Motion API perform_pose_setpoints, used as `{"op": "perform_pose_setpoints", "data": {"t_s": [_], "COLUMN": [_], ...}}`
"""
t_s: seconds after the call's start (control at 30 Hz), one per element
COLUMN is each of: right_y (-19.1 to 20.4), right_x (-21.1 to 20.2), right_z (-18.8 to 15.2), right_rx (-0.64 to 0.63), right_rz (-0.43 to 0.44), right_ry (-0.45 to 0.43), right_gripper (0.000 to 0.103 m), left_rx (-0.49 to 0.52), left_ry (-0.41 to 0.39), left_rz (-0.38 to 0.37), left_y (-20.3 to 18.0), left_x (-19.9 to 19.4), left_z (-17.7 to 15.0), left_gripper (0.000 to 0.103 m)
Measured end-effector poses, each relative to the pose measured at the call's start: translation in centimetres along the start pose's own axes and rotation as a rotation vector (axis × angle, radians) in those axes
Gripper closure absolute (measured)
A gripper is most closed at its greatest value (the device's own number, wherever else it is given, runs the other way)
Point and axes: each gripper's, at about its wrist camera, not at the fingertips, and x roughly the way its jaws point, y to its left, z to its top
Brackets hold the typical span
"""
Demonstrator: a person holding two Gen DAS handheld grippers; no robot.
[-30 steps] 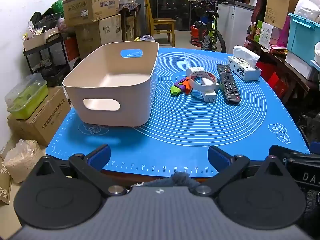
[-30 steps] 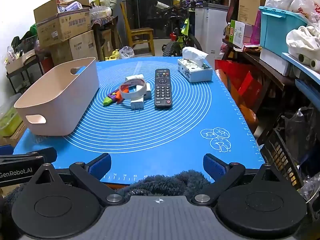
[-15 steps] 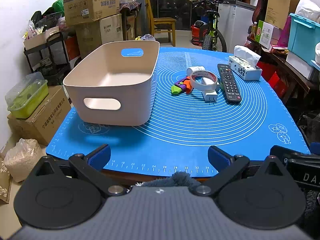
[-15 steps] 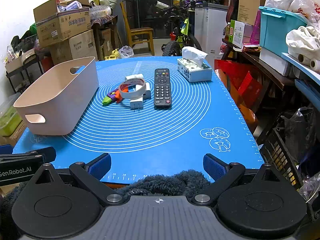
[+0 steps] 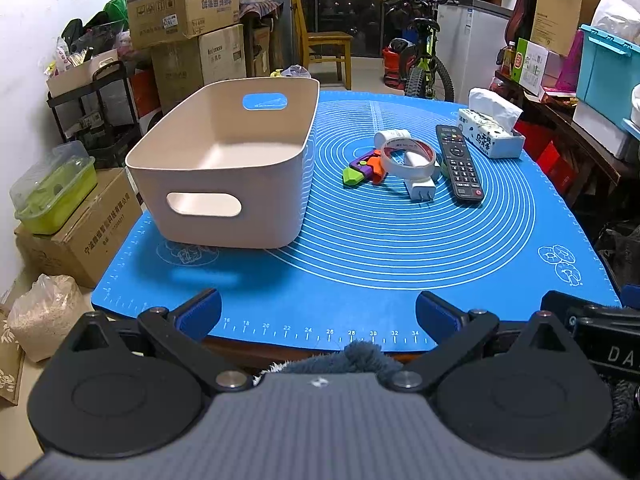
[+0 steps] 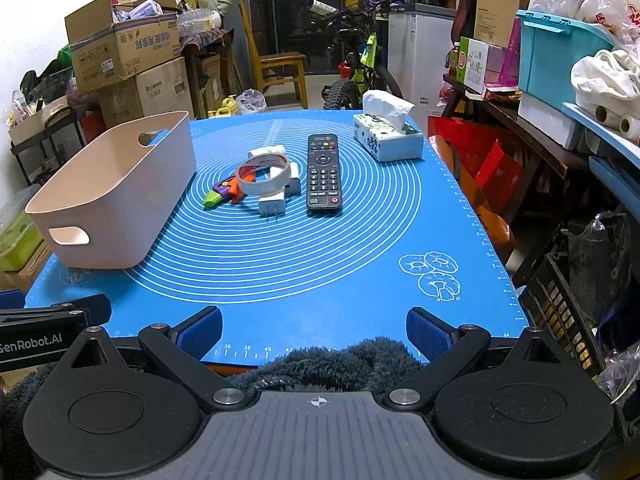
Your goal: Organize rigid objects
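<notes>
Both tongs are hovering at the near edge of the table, spread wide and holding nothing. The left tongs are pointing toward the bin, and the right tongs are pointing toward the middle of the mat.

The beige bin is sitting on the left part of the blue mat, upright, with nothing showing inside it. Its near wall is showing an oval handle cutout, and the far wall is showing another one.

The loose things are lying in a cluster right of the bin, well apart from both tongs. A toy in green, purple and orange is lying nearest the bin. A tape roll is resting just right of it, leaning partly on a white charger whose prongs are pointing toward the camera. A small white roll is lying just behind the tape. A black remote is lying flat just right of the charger, its long side running away from the camera. A tissue box is sitting further right and back, with a tissue sticking up from it.

In the right view the same order is holding: bin, toy, tape roll, charger, remote, tissue box.

Cardboard boxes, a chair and a bicycle are standing beyond the table.
</notes>
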Motion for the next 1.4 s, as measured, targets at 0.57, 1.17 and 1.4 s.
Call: {"op": "perform_pose_setpoints", "data": {"t_s": [0.57, 1.17, 1.4], "right_y": [-0.10, -0.36, -0.38], "right_x": [0.06, 0.03, 0.02], "right_z": [0.07, 0.24, 0.26], "right_rx": [0.005, 0.012, 0.011], "right_rz": [0.000, 0.000, 0.000], "right_ry": [0.005, 0.009, 0.009], "right_gripper": [0.005, 0.005, 0.005], "left_rx": [0.000, -0.001, -0.002], "left_ry": [0.003, 0.009, 0.009], "left_rz": [0.001, 0.000, 0.000], "left_y": [-0.02, -0.03, -0.02], "left_x": [0.09, 0.25, 0.25], "left_z": [-0.04, -0.12, -0.13], "left_gripper": [0.001, 0.001, 0.001]}}
